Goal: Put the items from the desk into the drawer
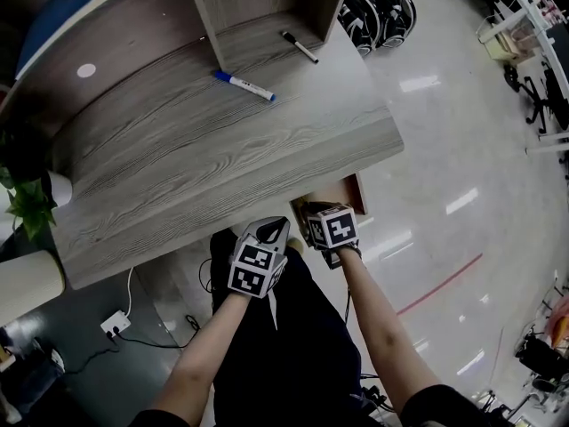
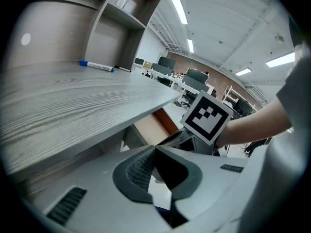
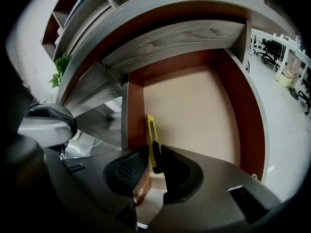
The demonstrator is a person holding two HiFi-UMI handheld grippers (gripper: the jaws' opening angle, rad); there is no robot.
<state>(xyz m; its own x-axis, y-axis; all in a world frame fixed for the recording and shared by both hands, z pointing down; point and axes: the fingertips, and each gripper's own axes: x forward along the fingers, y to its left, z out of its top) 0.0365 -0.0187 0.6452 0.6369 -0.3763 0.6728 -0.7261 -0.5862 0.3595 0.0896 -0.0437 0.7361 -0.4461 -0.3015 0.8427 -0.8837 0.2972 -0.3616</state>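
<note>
Right gripper (image 3: pixel 153 152) jaws stand apart around a slim yellow, black-ended knife (image 3: pixel 150 127), seemingly loose.

A marker (image 1: pixel 244 85) lies on the counter (image 1: pixel 222 163) toward its far edge, just before the shelf unit (image 1: pixel 267 3) standing there. A pen (image 1: pixel 300 47) lies in that unit's open bay, to the marker's right. Under the counter's near right corner the drawer (image 3: pixel 194 106) stands pulled out, a knife (image 3: pixel 150 130) along its left wall, the knife's near end between the right hand-held gripper's (image 3: pixel 153 155) jaws.
</note>
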